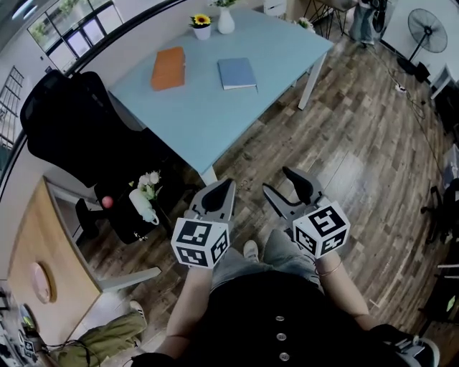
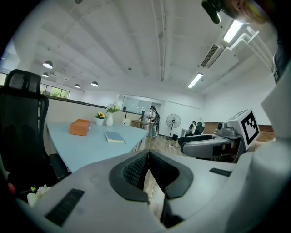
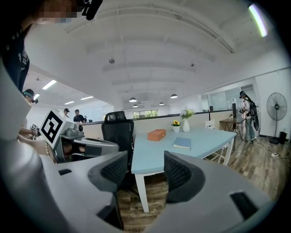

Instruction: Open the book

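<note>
A closed blue book (image 1: 237, 73) lies flat on the light blue table (image 1: 208, 122), far ahead of both grippers; it also shows as the blue book (image 2: 114, 136) and the blue book (image 3: 182, 143) in the two gripper views. My left gripper (image 1: 219, 192) is held low over the wooden floor, its jaws pressed together with nothing between them. Beside it my right gripper (image 1: 288, 188) stands open and empty. Both are well short of the table.
An orange box (image 1: 168, 68) lies left of the book. A white vase (image 1: 226, 21) and a small sunflower pot (image 1: 202, 27) stand at the table's far end. A black office chair (image 1: 79, 129) stands left of the table, a flower vase (image 1: 143, 201) by it. A fan (image 1: 426, 30) stands far right.
</note>
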{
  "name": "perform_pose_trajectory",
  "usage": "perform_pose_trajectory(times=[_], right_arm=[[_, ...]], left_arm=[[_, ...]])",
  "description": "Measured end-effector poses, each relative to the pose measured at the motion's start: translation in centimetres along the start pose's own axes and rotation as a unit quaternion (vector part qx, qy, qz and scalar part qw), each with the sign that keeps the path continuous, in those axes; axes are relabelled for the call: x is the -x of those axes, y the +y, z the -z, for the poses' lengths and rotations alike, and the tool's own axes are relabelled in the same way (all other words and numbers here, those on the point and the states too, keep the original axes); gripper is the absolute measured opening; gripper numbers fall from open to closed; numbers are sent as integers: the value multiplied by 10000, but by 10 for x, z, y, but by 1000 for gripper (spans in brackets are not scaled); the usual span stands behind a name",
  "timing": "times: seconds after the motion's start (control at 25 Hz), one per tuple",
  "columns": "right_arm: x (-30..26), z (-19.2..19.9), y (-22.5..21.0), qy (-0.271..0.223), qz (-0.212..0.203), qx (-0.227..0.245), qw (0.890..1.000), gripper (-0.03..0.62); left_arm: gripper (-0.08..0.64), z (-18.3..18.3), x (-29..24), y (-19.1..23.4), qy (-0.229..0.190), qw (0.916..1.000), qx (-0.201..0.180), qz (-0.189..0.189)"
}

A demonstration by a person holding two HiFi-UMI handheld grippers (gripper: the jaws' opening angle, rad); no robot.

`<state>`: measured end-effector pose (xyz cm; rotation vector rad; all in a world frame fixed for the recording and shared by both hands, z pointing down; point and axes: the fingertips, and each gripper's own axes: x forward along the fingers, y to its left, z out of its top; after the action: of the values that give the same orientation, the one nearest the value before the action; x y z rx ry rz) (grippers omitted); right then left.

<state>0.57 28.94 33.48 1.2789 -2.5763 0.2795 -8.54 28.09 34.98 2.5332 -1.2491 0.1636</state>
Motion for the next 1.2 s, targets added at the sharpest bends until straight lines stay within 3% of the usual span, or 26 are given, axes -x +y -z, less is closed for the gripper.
perform_pose_trajectory(times=[0.36, 0.52, 0.72, 1.2], right_arm=[[-29, 3, -4, 162, -132, -64, 9998, 247], [-41, 1, -19, 158, -149, -249, 9995, 248], [-65, -9, -41, 173, -220, -156, 9995, 250], [-133, -41, -115, 145, -499, -61, 9986, 256]], left_arm=[[14, 9, -7, 20, 163, 9997, 170, -55], [14, 3, -19, 30, 164, 9995, 225, -147], [13, 0, -39, 46, 210, 9989, 338, -242], [14, -45, -125, 83, 155, 9988, 206, -404]])
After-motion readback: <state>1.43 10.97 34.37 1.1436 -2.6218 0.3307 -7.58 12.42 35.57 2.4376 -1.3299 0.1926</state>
